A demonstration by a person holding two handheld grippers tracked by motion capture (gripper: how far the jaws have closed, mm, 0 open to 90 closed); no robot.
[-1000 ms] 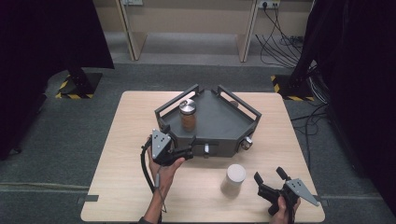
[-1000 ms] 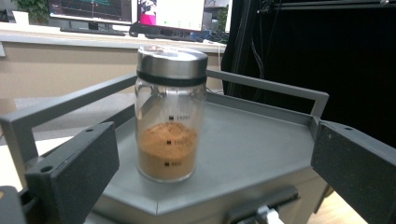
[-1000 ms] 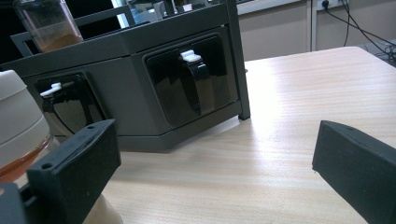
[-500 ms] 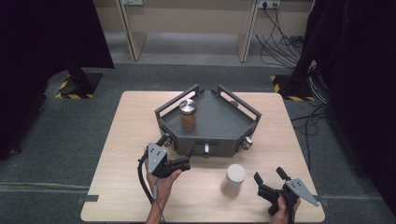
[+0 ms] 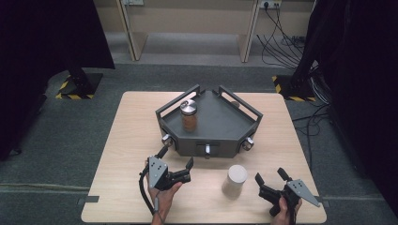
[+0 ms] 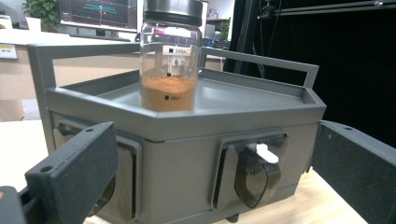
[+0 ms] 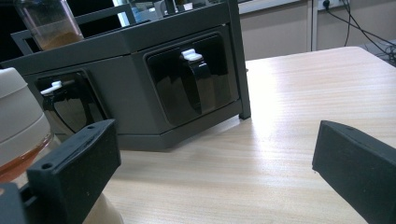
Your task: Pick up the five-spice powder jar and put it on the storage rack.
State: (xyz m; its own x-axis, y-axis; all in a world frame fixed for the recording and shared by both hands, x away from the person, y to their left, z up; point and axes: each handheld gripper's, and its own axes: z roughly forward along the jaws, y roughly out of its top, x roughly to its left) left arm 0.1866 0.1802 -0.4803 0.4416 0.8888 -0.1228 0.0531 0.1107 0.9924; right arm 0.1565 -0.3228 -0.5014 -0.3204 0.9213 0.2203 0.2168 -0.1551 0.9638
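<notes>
Jar of brown powder stands upright on the grey tray, at twelve o'clock from your left tongs, the nearer pair. Both left and right tongs are spread, empty, low over the bench.

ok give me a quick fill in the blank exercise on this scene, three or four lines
1. The glass jar standing on the grey unit has a ____ lid.
2. The powder inside the jar is ____ in colour.
3. The white container stands on the ____, in front of the unit.
4. The jaws of the left hand-held gripper are ____.

Missing words: metal; brown; table; open
</notes>
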